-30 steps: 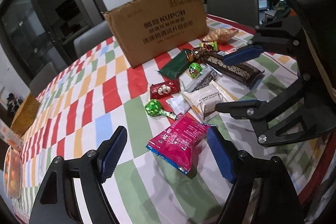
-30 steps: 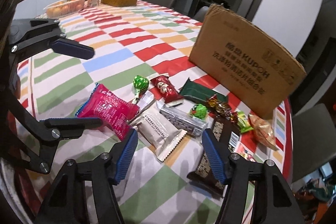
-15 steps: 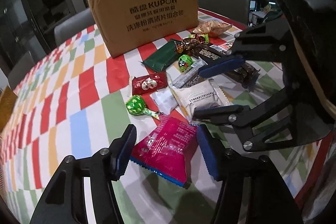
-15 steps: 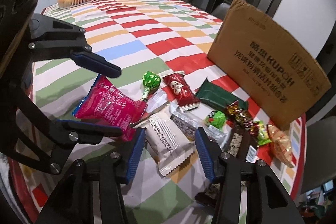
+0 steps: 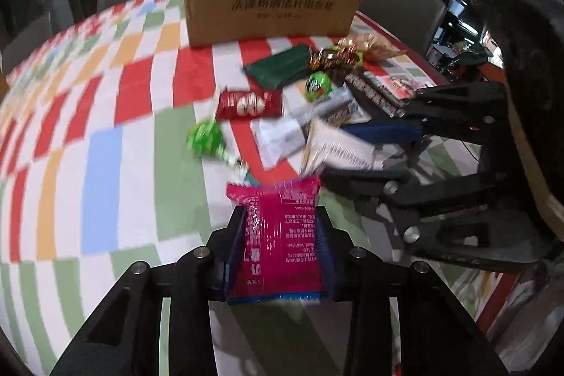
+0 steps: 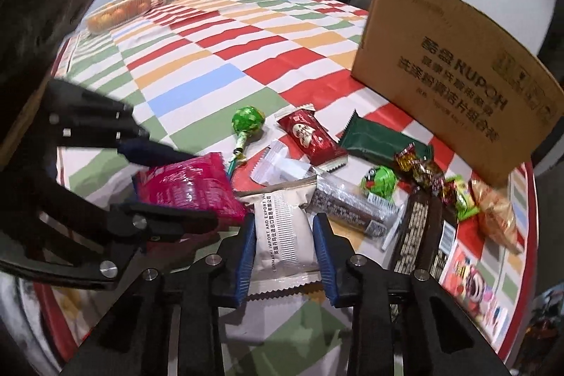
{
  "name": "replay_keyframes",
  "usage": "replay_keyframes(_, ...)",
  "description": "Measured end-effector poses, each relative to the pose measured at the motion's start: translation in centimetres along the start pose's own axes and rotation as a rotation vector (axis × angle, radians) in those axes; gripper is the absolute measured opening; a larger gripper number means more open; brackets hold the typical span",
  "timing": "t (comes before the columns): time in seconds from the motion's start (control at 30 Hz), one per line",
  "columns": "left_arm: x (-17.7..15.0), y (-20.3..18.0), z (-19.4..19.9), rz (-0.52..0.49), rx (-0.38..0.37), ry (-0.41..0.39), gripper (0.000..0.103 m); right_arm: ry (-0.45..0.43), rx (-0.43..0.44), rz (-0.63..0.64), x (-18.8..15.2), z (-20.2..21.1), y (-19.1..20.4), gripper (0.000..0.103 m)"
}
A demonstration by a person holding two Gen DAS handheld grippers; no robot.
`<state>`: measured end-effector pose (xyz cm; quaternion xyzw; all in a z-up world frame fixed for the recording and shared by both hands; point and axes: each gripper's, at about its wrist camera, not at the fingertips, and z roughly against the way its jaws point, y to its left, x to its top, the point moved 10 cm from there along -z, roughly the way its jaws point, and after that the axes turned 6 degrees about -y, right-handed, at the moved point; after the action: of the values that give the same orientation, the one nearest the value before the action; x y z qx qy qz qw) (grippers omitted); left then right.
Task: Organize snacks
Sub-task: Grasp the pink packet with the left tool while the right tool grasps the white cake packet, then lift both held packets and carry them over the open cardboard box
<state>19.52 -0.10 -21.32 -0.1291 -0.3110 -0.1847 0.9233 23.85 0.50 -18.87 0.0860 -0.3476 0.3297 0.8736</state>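
Snacks lie in a bunch on my checked desk (image 6: pixel 197 66), in front of the brown cardboard box (image 6: pixel 454 66). My left tongs (image 5: pixel 280 235) have just been closing, and now their blue pads press both sides of the pink snack bag (image 5: pixel 282 235) — I am gripping it. My right tongs (image 6: pixel 283 242) have been closing too, and they squeeze the cream packet (image 6: pixel 282 235) between their pads. The two packs sit side by side, just touching. Behind them lie a green lollipop (image 6: pixel 246 120), a red candy pack (image 6: pixel 310 138), a dark green wrapper (image 6: pixel 377 138) and a long chocolate bar (image 6: pixel 419 235) — all flat on the cloth.
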Motion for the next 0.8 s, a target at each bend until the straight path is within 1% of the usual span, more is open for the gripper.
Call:
replay_keyframes(0.1,-0.2,0.0,0.2,0.033,0.014,-0.004,0.036,-0.003,-0.006,-0.051,-0.1,0.2,-0.2,0.031)
replay_keyframes(0.17,-0.3,0.1,0.4,0.071,0.007,-0.008,0.034,-0.013,-0.015,-0.075,-0.1,0.5,-0.2,0.031)
replay_keyframes(0.27,-0.2,0.5,1.3,0.126,0.029,-0.033,0.034,-0.035,-0.031,-0.109,0.2,1.3,-0.4,0.031)
replay_keyframes(0.37,0.5,0.5,2.5,0.157,0.057,-0.065,0.034,-0.059,-0.043,-0.140,0.5,2.3,-0.8,0.031)
replay_keyframes(0.5,1.7,0.3,4.1,0.170,0.094,-0.114,0.034,-0.087,-0.056,-0.159,1.0,3.8,-1.1,0.031)
replay_keyframes(0.67,3.6,-0.2,5.7,0.180,0.111,-0.171,0.034,-0.129,-0.077,-0.182,1.7,5.7,-1.8,0.031)
replay_keyframes(0.8,5.6,-0.7,6.9,0.179,0.118,-0.222,0.034,-0.176,-0.108,-0.206,2.6,7.6,-3.1,0.031)
